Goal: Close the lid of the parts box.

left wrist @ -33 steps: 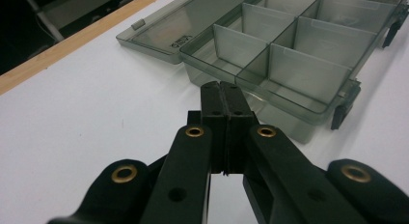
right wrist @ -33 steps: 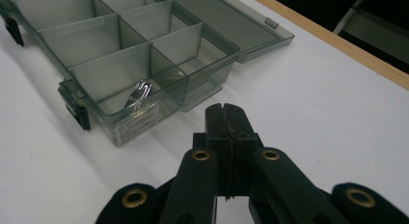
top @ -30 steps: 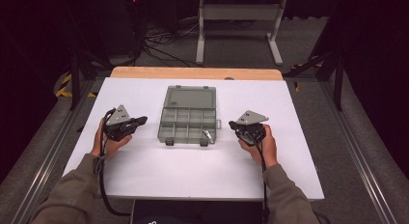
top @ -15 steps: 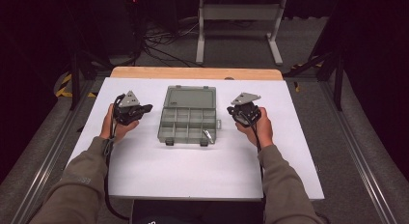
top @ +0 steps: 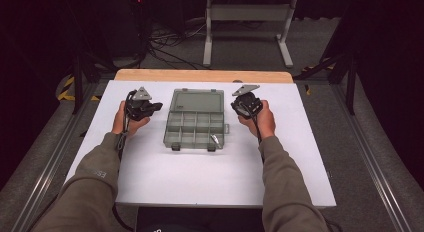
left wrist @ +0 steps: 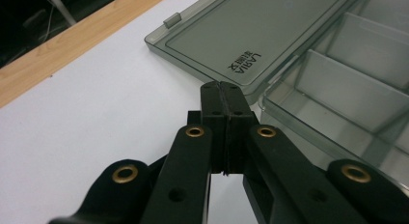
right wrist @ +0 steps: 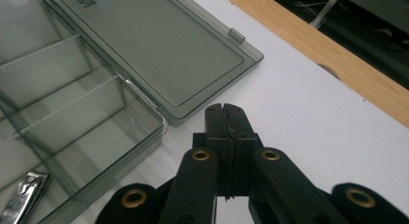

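Box (top: 195, 121) mid-table, lid (top: 196, 100) laid open and flat, nail clipper (top: 216, 139) in corner compartment; left gripper (top: 156, 106) and right gripper (top: 235, 106) flank lid, fingers together, empty; closing lid likely left

Lab recording bay: white table (top: 200, 187), dark surround, floor cables (top: 167, 47), metal stand (top: 247, 27).
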Demonstrator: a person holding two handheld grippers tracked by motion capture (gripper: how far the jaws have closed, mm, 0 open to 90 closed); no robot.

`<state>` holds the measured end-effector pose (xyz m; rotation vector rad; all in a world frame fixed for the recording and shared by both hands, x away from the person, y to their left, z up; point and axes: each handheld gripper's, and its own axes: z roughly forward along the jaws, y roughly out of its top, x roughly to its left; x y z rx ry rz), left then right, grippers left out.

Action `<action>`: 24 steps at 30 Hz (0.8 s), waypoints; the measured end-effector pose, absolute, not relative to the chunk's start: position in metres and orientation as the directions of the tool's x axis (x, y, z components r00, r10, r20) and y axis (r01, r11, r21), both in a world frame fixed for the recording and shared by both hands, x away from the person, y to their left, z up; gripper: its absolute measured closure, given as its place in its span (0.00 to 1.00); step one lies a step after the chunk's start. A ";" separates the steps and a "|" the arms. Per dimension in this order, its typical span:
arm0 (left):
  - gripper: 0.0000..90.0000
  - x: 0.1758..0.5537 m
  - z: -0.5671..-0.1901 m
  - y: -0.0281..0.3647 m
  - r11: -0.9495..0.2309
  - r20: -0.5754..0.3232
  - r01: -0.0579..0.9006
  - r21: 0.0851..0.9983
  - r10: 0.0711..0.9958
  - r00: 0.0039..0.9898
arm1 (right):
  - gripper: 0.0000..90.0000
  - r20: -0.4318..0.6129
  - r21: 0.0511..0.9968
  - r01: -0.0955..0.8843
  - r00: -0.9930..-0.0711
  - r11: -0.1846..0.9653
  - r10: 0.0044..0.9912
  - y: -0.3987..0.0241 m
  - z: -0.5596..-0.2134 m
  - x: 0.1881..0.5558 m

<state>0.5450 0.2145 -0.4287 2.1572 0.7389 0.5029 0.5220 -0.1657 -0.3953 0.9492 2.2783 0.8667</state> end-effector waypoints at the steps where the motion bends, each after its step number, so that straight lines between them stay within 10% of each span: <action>1: 1.00 0.548 -0.429 0.214 -0.523 0.112 0.338 0.782 0.651 0.750 | 1.00 -0.215 0.715 0.427 -0.619 0.554 0.755 -0.165 -0.396 0.524; 24: 1.00 0.579 -0.461 0.188 -0.575 0.102 0.413 0.706 0.660 0.745 | 1.00 -0.224 0.551 0.523 -0.659 0.651 0.718 -0.144 -0.436 0.572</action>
